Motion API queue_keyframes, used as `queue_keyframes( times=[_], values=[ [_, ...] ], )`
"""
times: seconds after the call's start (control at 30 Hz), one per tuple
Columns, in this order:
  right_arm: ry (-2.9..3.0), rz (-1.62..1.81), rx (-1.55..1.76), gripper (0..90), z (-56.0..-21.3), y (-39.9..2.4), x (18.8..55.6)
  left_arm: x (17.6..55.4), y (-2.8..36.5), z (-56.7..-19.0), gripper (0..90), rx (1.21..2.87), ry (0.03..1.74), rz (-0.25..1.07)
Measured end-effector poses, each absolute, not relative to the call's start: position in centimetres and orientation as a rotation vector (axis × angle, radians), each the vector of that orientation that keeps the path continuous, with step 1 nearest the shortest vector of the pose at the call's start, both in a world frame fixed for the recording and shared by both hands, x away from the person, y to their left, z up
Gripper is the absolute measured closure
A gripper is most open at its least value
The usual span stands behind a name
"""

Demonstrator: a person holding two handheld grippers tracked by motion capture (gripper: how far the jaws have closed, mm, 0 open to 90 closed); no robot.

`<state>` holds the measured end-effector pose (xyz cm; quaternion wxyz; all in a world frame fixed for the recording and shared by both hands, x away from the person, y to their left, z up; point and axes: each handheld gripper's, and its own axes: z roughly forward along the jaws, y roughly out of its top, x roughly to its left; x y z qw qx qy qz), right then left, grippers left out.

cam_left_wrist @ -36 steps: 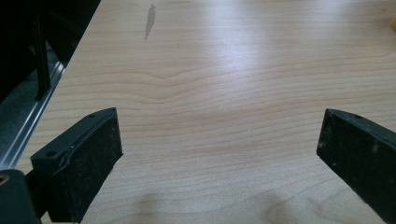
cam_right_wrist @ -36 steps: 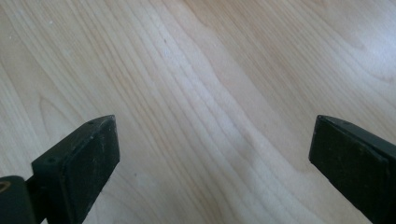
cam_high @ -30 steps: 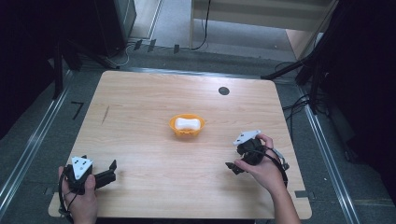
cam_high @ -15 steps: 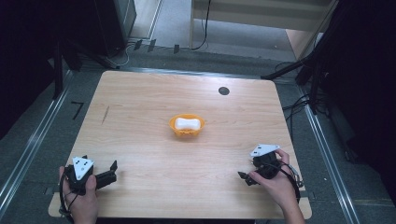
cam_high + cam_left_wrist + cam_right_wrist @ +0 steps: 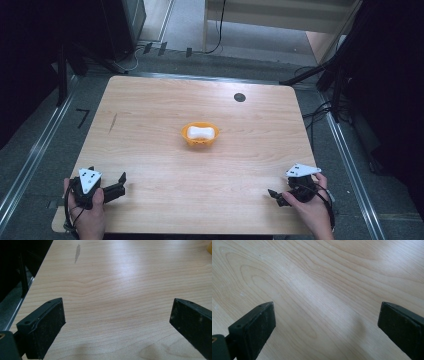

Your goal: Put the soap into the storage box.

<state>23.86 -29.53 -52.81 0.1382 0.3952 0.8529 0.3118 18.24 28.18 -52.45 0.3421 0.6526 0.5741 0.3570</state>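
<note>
soap dish mid-table, both claws apart

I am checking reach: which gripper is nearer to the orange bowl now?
Right, by a small margin. The right gripper sits toward the near right corner from the orange bowl; the left gripper sits toward the near left corner.

Orange bowl: cut off by the right edge of the left gripper view, a sliver showing. White item in the bowl: too small to identify. Dark round spot, far right of the table: indeterminate.
</note>
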Motion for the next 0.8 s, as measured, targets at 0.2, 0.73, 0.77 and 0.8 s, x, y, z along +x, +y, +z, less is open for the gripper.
queue_keyframes(
  times=[0.2, 0.73, 0.77, 0.8],
  values=[
    [2.413, 0.95, 1.172, 2.2, -53.0, -31.1, 23.0, 18.2, 28.2, -52.5, 0.3, 1.693, 1.492, 0.927],
    [2.278, 1.084, 1.247, 1.1, -54.0, -35.1, 20.3, 18.1, 28.2, -52.5, 0.2, 1.696, 1.479, 0.937],
    [2.271, 1.093, 1.251, 1.0, -54.1, -35.4, 20.1, 18.1, 28.2, -52.5, 0.3, 1.697, 1.479, 0.937],
    [2.259, 1.106, 1.261, 1.0, -54.2, -35.6, 20.0, 18.1, 28.2, -52.5, 0.2, 1.696, 1.479, 0.937]
  ],
)
